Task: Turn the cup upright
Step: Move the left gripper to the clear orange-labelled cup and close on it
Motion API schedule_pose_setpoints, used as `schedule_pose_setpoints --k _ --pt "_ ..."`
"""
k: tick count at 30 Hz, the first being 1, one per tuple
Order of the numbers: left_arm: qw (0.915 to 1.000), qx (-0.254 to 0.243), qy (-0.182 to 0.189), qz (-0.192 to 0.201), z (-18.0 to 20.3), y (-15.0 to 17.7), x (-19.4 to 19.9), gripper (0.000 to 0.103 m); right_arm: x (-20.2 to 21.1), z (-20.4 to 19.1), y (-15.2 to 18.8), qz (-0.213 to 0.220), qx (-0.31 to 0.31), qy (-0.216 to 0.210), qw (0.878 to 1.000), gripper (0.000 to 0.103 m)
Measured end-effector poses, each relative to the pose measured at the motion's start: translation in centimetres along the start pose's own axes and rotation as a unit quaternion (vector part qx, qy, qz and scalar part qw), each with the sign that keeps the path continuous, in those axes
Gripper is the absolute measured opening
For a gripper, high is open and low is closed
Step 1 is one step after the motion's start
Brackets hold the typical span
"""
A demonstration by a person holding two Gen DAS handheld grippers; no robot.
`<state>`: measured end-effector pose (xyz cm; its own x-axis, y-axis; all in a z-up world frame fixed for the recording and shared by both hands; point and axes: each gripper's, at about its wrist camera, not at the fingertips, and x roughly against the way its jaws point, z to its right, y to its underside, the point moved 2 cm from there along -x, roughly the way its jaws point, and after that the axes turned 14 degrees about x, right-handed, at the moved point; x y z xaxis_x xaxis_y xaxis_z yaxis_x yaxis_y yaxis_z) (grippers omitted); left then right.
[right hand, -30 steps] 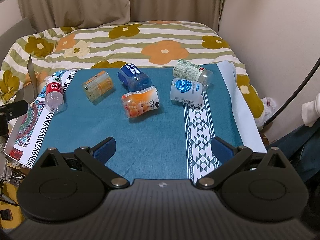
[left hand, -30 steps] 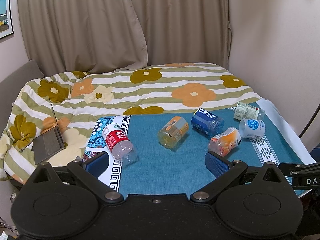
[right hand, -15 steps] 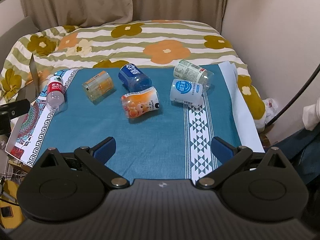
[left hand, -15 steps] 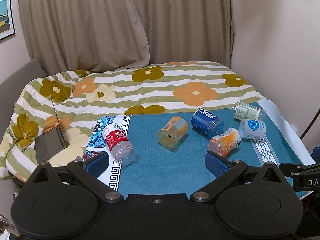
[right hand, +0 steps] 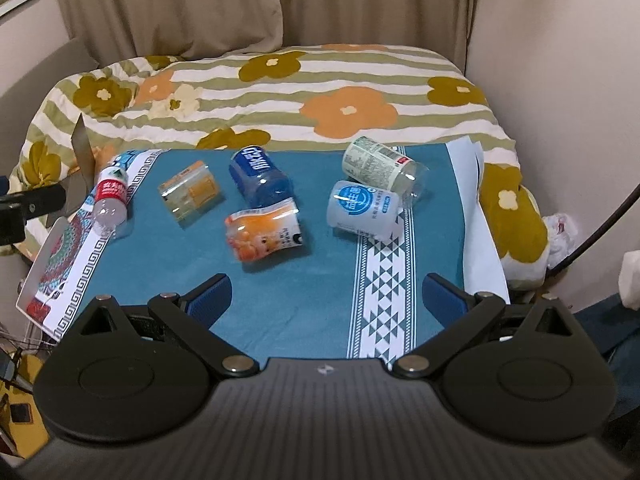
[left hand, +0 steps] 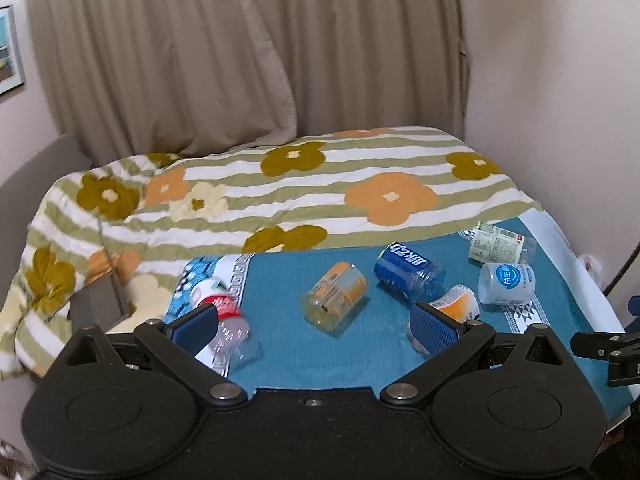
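Left tool [left hand: 314,326]: spread wide, nothing between the pads, hovering over the near edge of the blue cloth [left hand: 288,356].
Right tool [right hand: 326,294]: also spread wide and empty, above the near part of the cloth, well apart from every cup.
Nearest to left tool: red-label cup [left hand: 222,320] on its side just past the left pad; yellow-orange cup [left hand: 336,298] lying ahead between the pads.
Nearest to right tool: orange cartoon cup [right hand: 264,232], on its side, mid-cloth.
Farther out: blue cup [right hand: 258,178], white-blue cup [right hand: 362,210] and green-print cup [right hand: 380,166], all tipped over; the last two touching.
Handling: likely thin clear plastic, light, easily crushed, prone to rolling on the surface.
Hold: across the labelled body near mid-length, gentle squeeze, then swing upright.
Beyond: floral blanket [right hand: 280,92], curtain [left hand: 240,52].
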<state>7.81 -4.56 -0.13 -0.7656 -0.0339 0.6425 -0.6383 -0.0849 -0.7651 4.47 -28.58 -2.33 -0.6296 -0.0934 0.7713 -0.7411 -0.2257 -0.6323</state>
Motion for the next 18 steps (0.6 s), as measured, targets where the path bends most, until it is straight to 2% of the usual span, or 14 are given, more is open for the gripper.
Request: schedule_pose_setpoints --k 3,7,10,14,18 --pt "0.9993 -0.019 0.028 -0.015 0.3 -1.3 -2.3 0.103 -1.2 0.6 -0.1 -0.014 -0.010 -0.010 1.000 0.103" --pt "0.9964 -0.056 0.056 -0.032 0.7 -3.1 -6.1 0.103 -3.0 1.2 -0.3 -0.057 -0.042 -0.014 0.997 0.103" --pt "0.9927 -0.085 0.069 -0.051 1.0 -4.1 -9.5 0.103 -3.7 1.4 -0.7 -0.057 -0.064 -0.002 0.996 0.103" --pt "0.9852 -0.132 0.072 -0.083 1.2 -4.7 -14.2 0.103 -5.2 1.1 -1.9 -0.061 -0.073 0.032 0.995 0.103" --pt "0.9723 -0.164 0.096 -0.136 1.4 -4.2 -18.8 0.103 -7.4 1.1 -2.8 -0.073 -0.098 0.049 0.991 0.103"
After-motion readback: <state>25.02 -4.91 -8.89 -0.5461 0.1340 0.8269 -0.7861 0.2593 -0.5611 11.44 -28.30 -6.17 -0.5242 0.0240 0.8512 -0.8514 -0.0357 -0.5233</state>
